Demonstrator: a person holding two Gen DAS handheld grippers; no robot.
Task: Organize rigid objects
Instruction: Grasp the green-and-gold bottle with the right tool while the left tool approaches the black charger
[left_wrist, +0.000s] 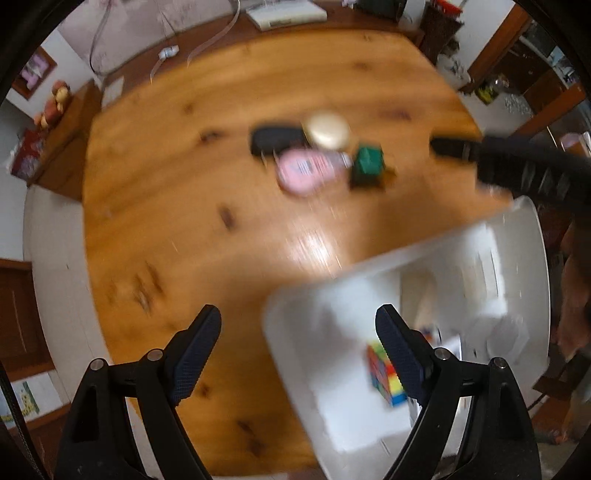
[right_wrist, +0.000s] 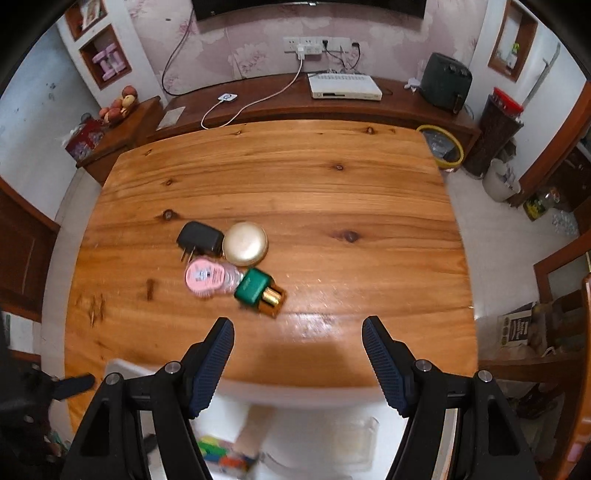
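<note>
Rigid objects left on wooden table (right_wrist: 295, 177), mid: black plug adapter (right_wrist: 200, 238), cream round compact (right_wrist: 245, 243), pink-capped clear bottle (right_wrist: 208, 277), green-gold box (right_wrist: 258, 291). Multicoloured puzzle cube (left_wrist: 380, 369) already in translucent white bin (left_wrist: 314, 332), near edge. Left gripper (left_wrist: 299, 332) & right gripper (right_wrist: 298, 338) — both apart, empty.

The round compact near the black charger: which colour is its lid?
Pale cream-gold compact; clearest in the right wrist view.

Soft, even indoor light. Glare streaks the glossy surface (right_wrist: 280, 177) near its front edge. The left wrist view is heavily smeared by motion; the right view is sharper. Fisheye bends the edges, corners black.
</note>
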